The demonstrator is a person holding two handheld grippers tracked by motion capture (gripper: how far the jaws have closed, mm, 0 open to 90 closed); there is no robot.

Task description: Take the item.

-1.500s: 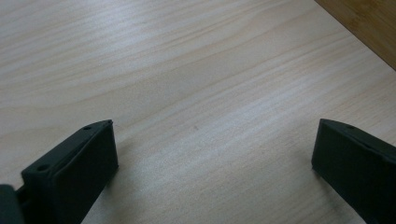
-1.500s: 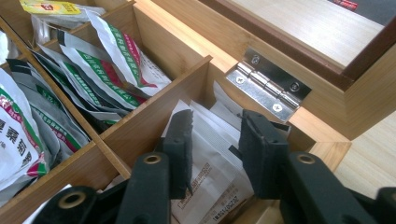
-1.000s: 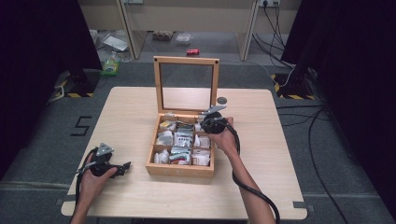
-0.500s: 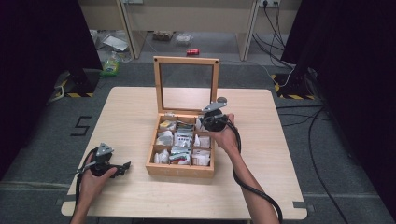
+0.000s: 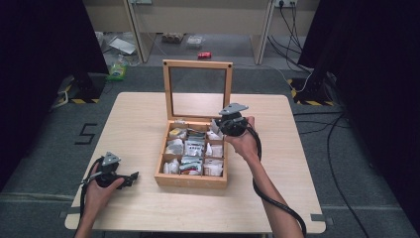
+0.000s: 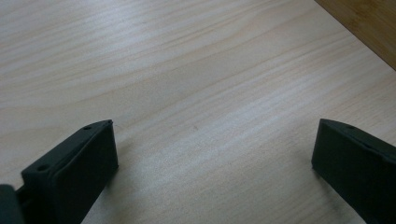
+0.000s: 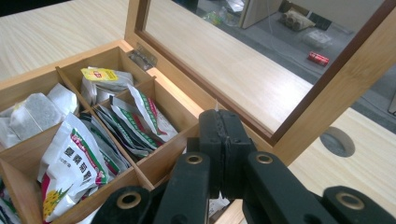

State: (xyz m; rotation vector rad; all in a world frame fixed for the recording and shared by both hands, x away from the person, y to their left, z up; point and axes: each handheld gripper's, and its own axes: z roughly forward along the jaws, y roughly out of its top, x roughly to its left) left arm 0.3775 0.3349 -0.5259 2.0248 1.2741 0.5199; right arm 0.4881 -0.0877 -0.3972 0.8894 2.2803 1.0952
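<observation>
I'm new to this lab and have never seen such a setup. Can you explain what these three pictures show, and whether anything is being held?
A person sits at a wooden table and holds a hand tool with two black jaws in each hand. The high view looks down from above. The other two pictures come from small cameras that ride on the tools.

On the table stands a wooden box with its glass lid raised. Its compartments hold tea bags and sachets.

The left gripper rests near the table's front left corner. Its own view shows its jaws wide apart over bare wood, holding nothing.

The right gripper hovers over the box's back right corner. In its view the jaws are pressed together, and I see nothing gripped between them.
</observation>
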